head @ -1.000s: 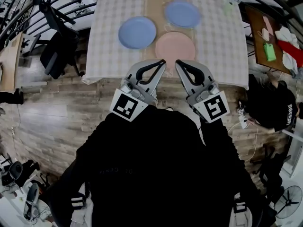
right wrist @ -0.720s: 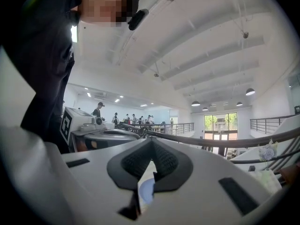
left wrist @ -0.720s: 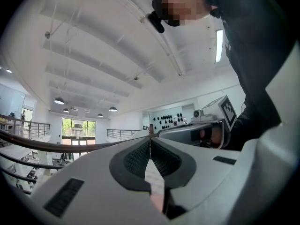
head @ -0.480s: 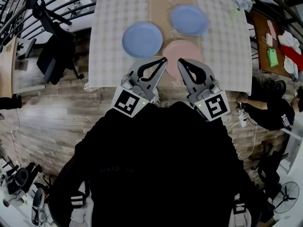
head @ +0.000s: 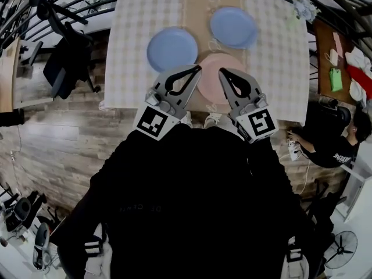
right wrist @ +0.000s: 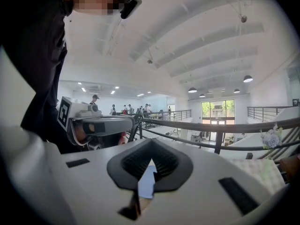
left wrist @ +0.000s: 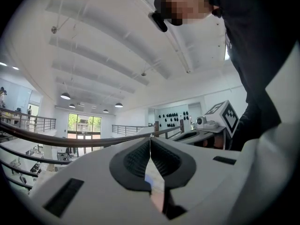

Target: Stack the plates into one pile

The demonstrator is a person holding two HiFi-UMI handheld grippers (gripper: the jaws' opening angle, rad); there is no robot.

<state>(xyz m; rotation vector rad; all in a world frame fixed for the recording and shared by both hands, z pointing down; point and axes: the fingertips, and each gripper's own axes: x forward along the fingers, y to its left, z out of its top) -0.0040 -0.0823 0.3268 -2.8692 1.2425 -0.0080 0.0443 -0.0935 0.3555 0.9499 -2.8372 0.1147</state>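
Head view, table (head: 136, 22): covered with a checked cloth. Three plates are laid on it singly, none stacked.
Head view, pink plate (head: 209, 81): placed by the near edge, about midway along it.
Head view, left blue plate (head: 172, 49): set further in and toward the left edge, close beside the pink plate.
Head view, far blue plate (head: 233, 27): set toward the far edge, right of the middle.
Head view, left gripper (head: 196, 70): held over the near edge beside the pink plate, jaws brought together, nothing carried.
Head view, right gripper (head: 223, 72): seen across the near part of the pink plate, jaws likewise together.
Left gripper view, left gripper (left wrist: 150, 142): the pads are pressed against each other with nothing between them. Slivers of blue and pink are glimpsed below.
Right gripper view, right gripper (right wrist: 151, 146): the pads are met at the tips and nothing is clamped. A blue sliver is glimpsed below.
Step in hand: judged to be the approach, as no plate is yet taken.
Next move: the jaws would have to be parted and one rim pinched, likely the pink plate's. That plate could then be lifted onto a blue one.
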